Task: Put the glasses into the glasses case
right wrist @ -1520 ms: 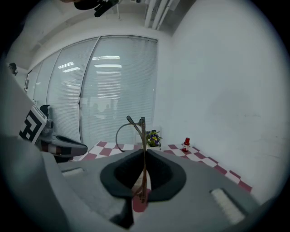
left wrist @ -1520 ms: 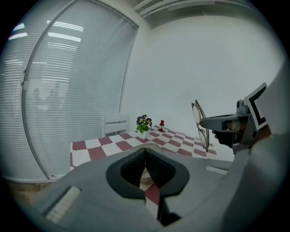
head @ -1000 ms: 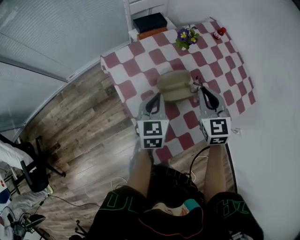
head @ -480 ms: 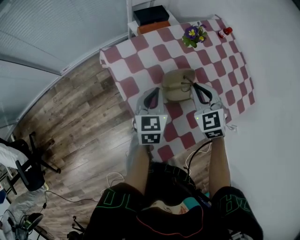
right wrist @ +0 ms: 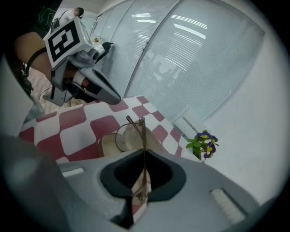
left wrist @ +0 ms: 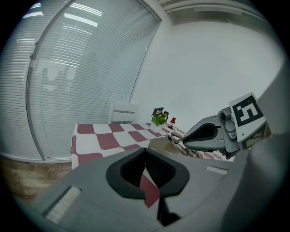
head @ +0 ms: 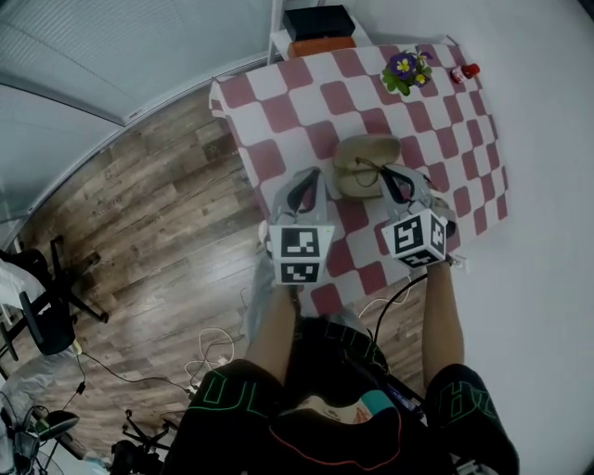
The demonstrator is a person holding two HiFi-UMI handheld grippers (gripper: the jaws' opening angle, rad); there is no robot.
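— What's the room like?
— Wood floor [head: 139, 213] on the left with blinds [head: 83, 56] beyond it. A white wall [head: 548, 186] runs along the right side of the table [head: 227, 102], which wears a red and white checked cloth [head: 306, 130]
— And the glasses?
— Clamped in the right gripper [right wrist: 144, 154], its fingers pressed together on the thin frame. The glasses [right wrist: 135, 131] stand on edge and run straight out ahead of the jaws, long axis in line with the gripper, one lens showing to the left. They hang over the near right part of the open case [head: 357, 158]; whether they touch it I cannot tell
— How does the case lie?
— Mid-table, long axis across the table, open side up
— The other hand?
— The left gripper [left wrist: 145, 152] has its fingers together with nothing between them. It is over the cloth, near the case's left side
— Room to move?
— Bare cloth lies left of the case and beyond it. Flowers [head: 406, 67] and a small red thing [head: 467, 70] sit at the far right corner, well apart from the case. The near edge lies under both grippers, and a black box [head: 318, 20] sits past the far edge
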